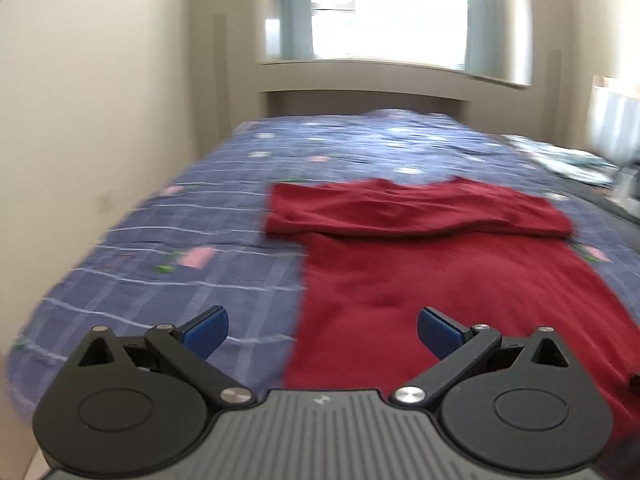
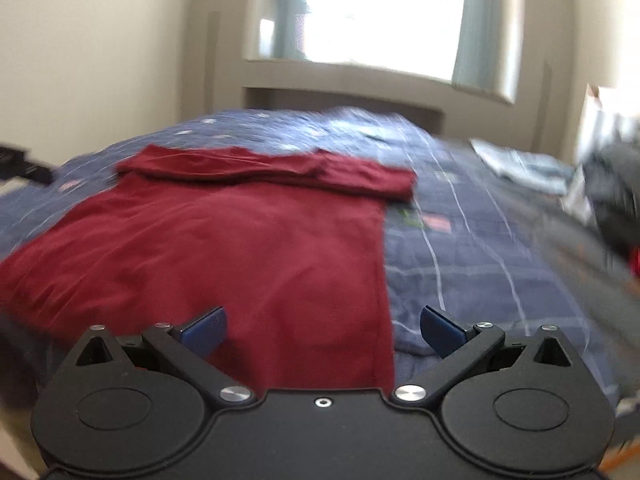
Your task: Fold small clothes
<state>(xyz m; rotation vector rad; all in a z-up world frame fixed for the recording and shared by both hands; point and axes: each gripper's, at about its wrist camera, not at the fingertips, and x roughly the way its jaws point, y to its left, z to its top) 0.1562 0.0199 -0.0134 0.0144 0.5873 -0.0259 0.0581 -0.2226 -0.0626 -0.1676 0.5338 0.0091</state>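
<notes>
**Both hand-held grippers poised at the near hem of a half-folded red garment**

In the left wrist view, the left hand-held gripper (image 1: 322,334) is seen with its blue-padded fingers spread wide and nothing held between them. It is positioned over the near left edge of the dark red knit garment (image 1: 440,272), which lies flat on the bed's blue checked quilt with pink patches (image 1: 180,240). The garment's far end appears already turned back over itself into a thick band. To do the next fold well, it is judged that the near left corner should be pinched through all layers, close to the edge, before lifting.

In the right wrist view, the right hand-held gripper (image 2: 323,334) is likewise wide open and empty, set over the garment's (image 2: 224,248) near right edge, where red cloth meets quilt (image 2: 480,264). A matching grasp at this corner is advised, so that both corners may be raised level and carried to the folded band without skewing.

Both views are smeared by motion blur. The near hem is hidden beneath the gripper bodies, so contact with the cloth cannot be judged. Pale and dark heaped items (image 2: 592,184) at the bed's far right cannot be identified.
</notes>
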